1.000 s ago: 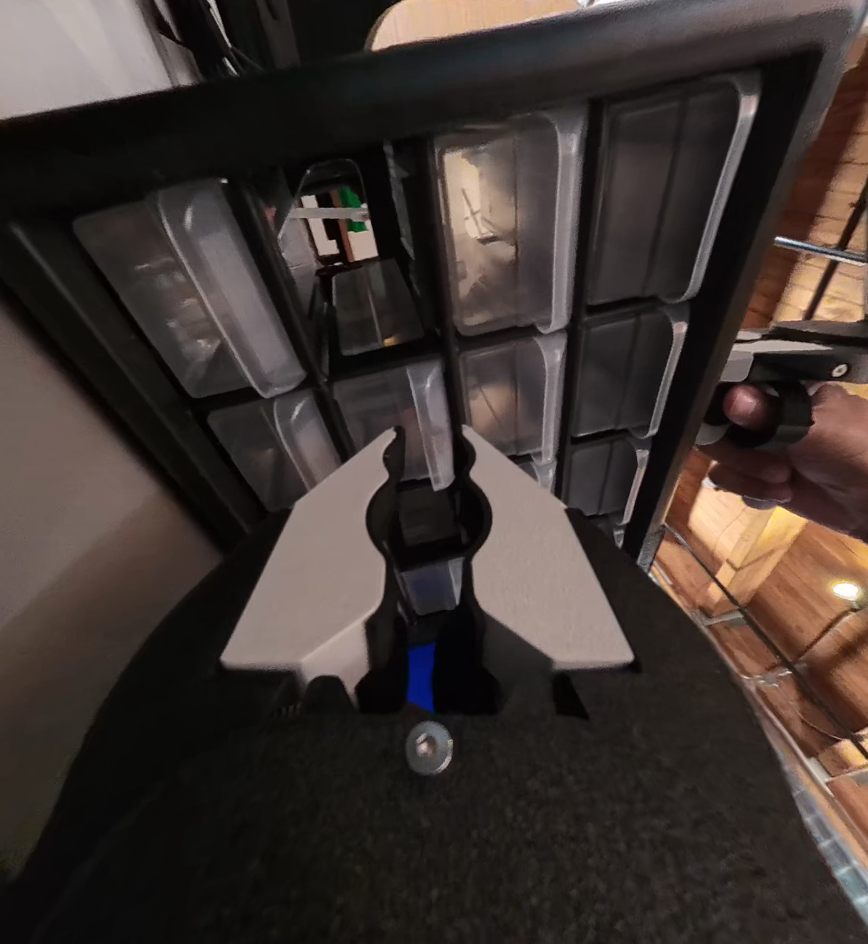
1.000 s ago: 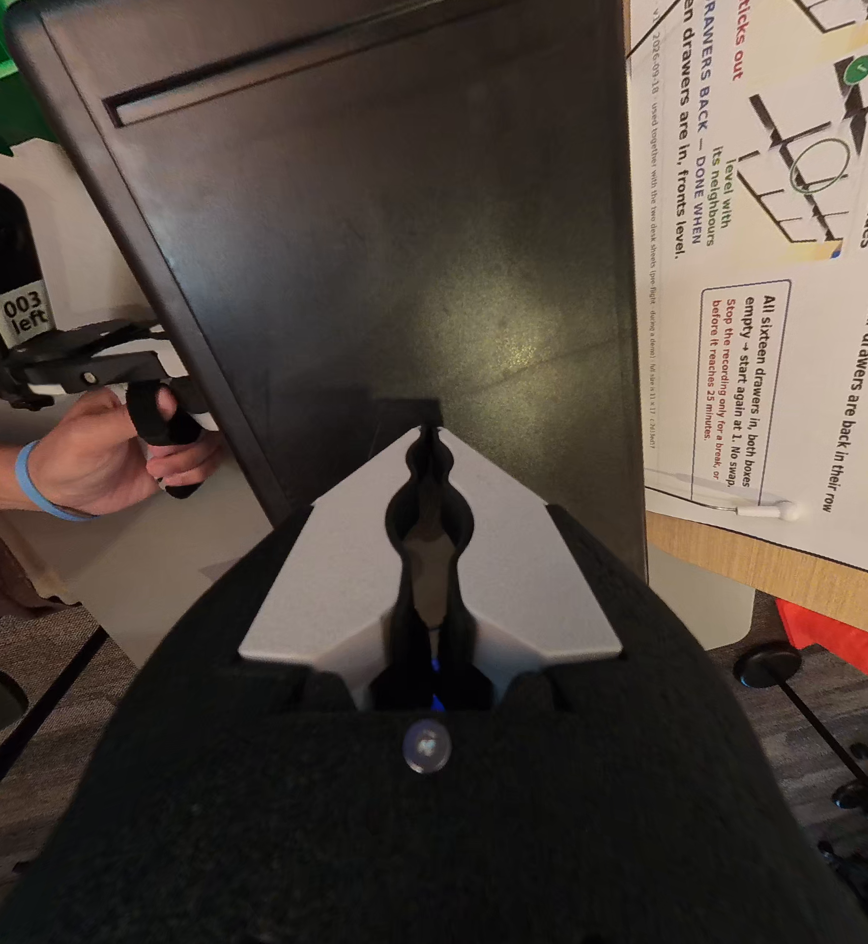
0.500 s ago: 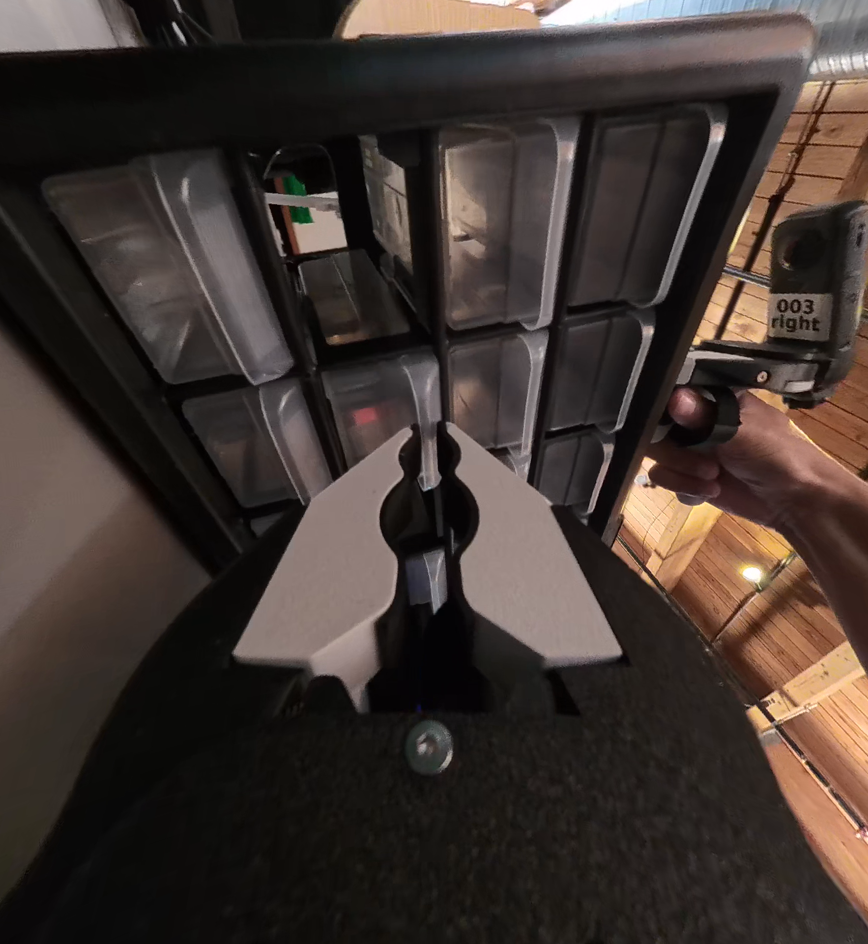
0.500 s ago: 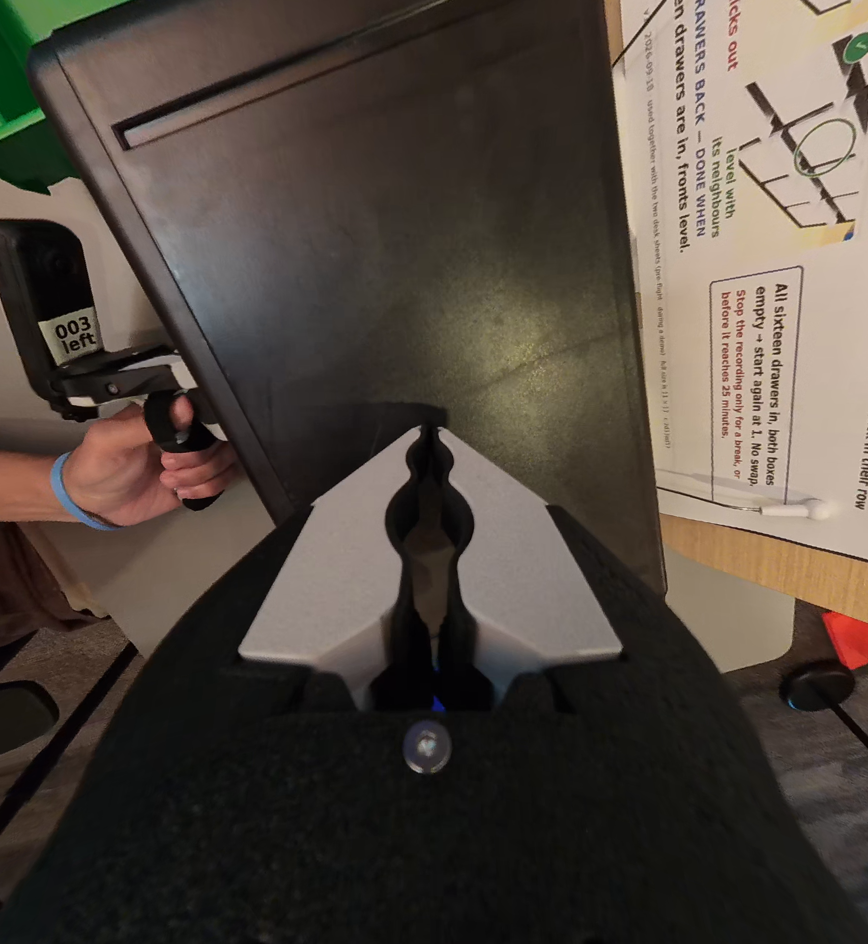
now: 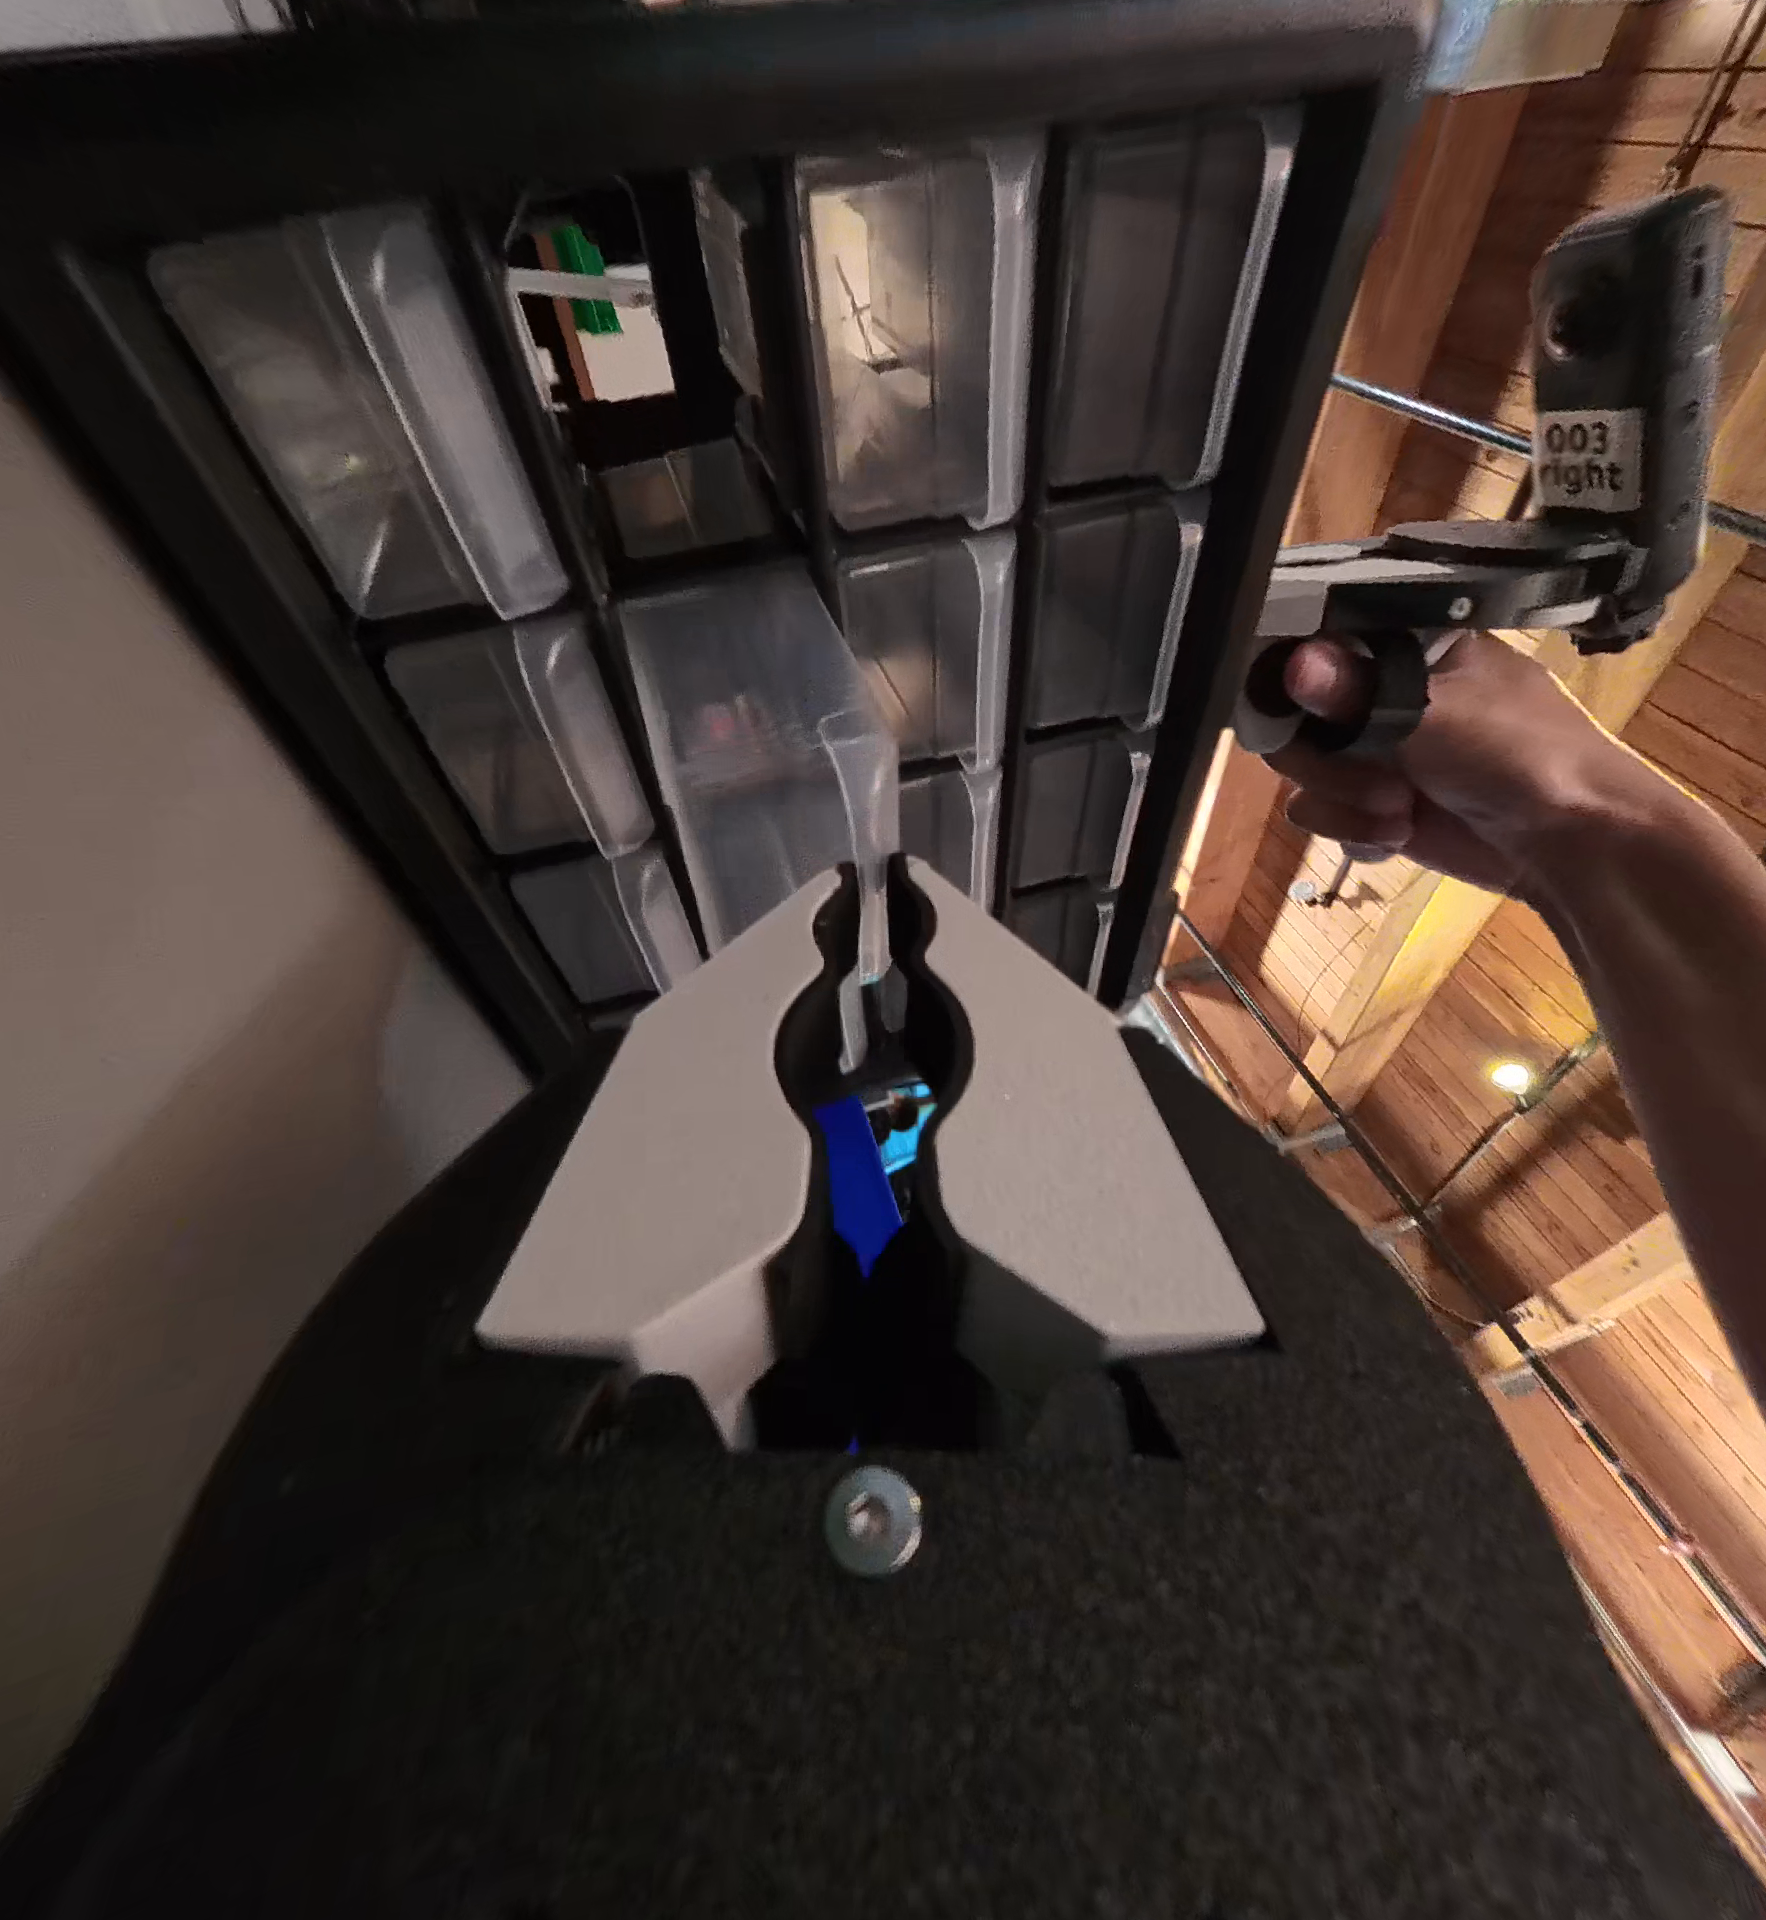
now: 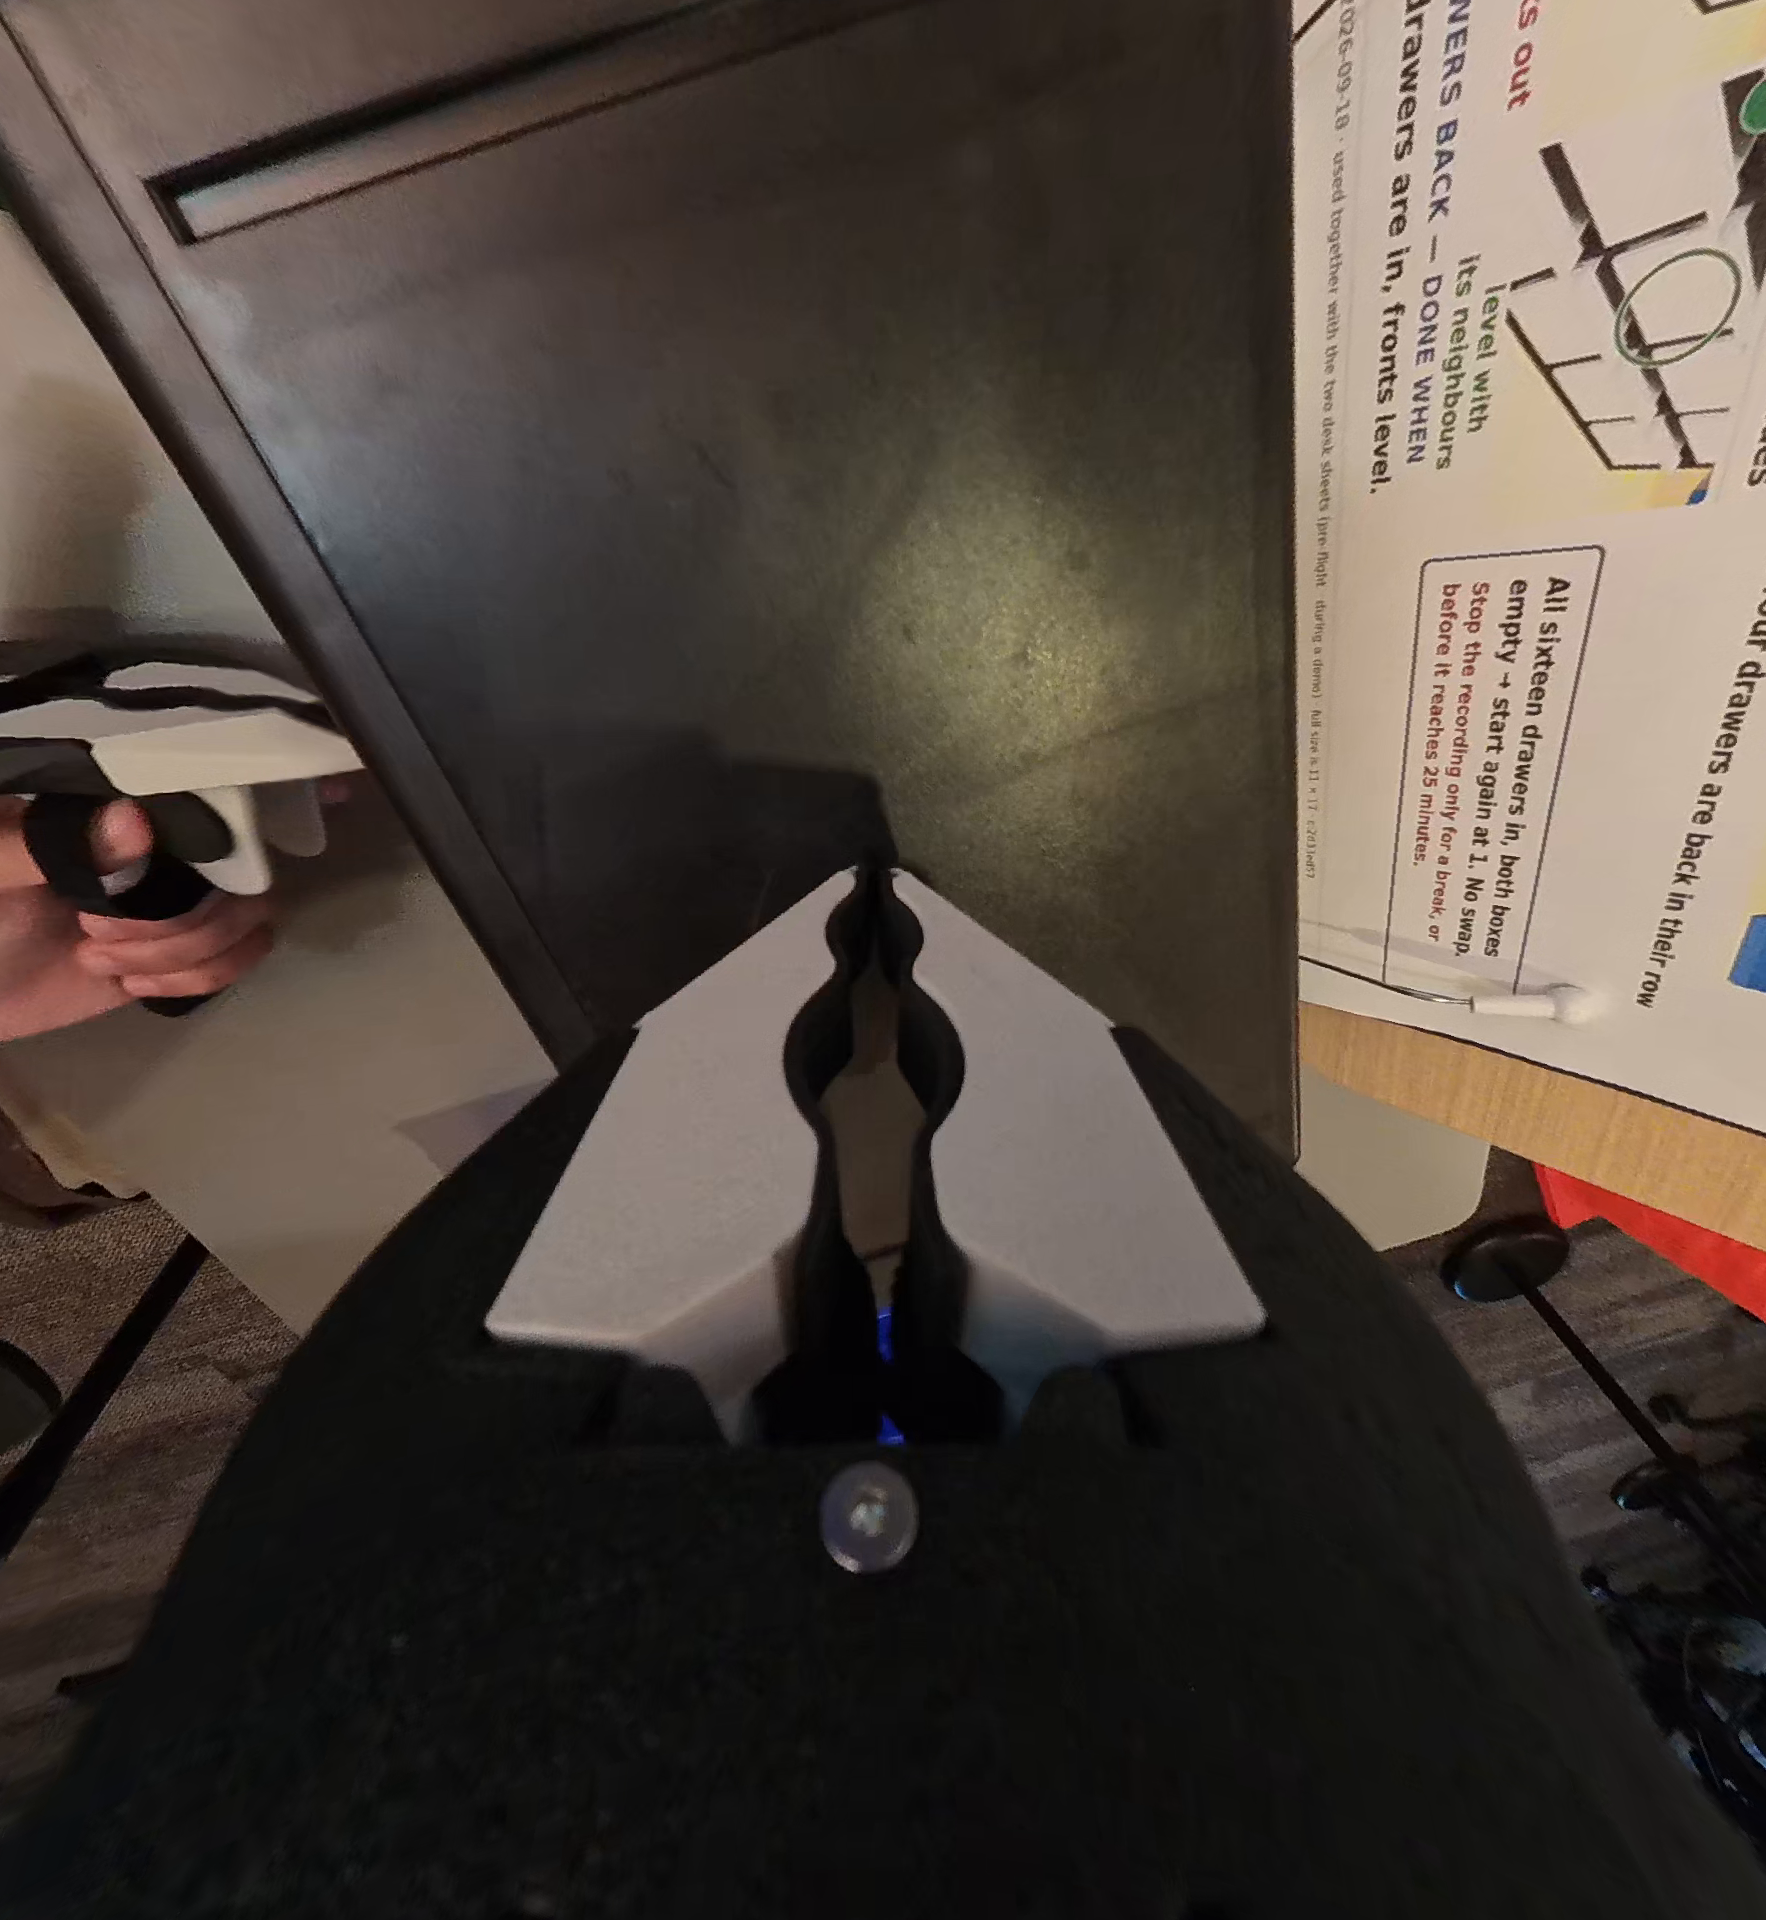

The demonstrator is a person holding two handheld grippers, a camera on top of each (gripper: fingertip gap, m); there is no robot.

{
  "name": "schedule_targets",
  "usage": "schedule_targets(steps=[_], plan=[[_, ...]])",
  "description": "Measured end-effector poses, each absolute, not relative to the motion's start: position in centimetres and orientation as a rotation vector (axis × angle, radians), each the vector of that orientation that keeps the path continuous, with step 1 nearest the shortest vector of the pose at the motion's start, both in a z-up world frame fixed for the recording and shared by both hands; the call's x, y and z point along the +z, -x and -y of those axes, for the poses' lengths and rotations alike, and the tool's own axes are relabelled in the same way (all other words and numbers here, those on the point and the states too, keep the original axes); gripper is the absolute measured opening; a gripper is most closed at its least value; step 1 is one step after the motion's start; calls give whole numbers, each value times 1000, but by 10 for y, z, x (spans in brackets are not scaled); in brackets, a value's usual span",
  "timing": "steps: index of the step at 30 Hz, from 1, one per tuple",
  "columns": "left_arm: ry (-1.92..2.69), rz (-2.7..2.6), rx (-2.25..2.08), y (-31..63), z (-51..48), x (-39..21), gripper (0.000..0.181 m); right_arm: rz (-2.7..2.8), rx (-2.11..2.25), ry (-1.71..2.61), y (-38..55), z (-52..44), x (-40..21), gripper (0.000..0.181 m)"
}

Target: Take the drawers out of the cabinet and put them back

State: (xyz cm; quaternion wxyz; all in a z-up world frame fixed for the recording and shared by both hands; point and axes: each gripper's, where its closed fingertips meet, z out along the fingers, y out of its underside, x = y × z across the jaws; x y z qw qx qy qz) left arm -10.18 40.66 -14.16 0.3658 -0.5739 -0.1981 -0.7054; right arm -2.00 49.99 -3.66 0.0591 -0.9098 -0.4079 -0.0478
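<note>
A black cabinet [image 5: 650, 94] with several clear plastic drawers fills the left wrist view. My left gripper [image 5: 871, 883] is shut on the front handle of a clear drawer [image 5: 754, 707] in the second column, which sticks partly out of its slot. The slot above it [image 5: 598, 343] is empty and open to the back. My right gripper [image 6: 874, 883] is shut and empty, its tips against the cabinet's black side panel [image 6: 754, 468]. It also shows at the cabinet's right edge in the left wrist view [image 5: 1378, 592]. The left gripper shows in the right wrist view [image 6: 214, 758].
A printed paper sheet [image 6: 1585, 520] lies on a wooden desk [image 6: 1585, 1101] right of the cabinet. A pale wall panel [image 5: 79, 831] is left of the cabinet. A hand [image 5: 1461, 758] holds the right gripper's handle. Grey carpet with cables [image 6: 1689, 1455] lies below.
My left gripper closed on the drawer's handle and the drawer has slid partly out of the cabinet. The right gripper stays shut against the side panel.
</note>
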Motion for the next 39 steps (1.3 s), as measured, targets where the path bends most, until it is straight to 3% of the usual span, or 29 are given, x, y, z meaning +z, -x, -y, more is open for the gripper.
schedule_targets(steps=[31, 39], plan=[[1429, 172, -2098, 152, -343, -117, 0, 1163, -111, 2761, 20, -500, -37, 0], [1608, 103, -2291, 146, -294, -123, 0, 1183, -137, 2789, 20, -500, -36, 0]])
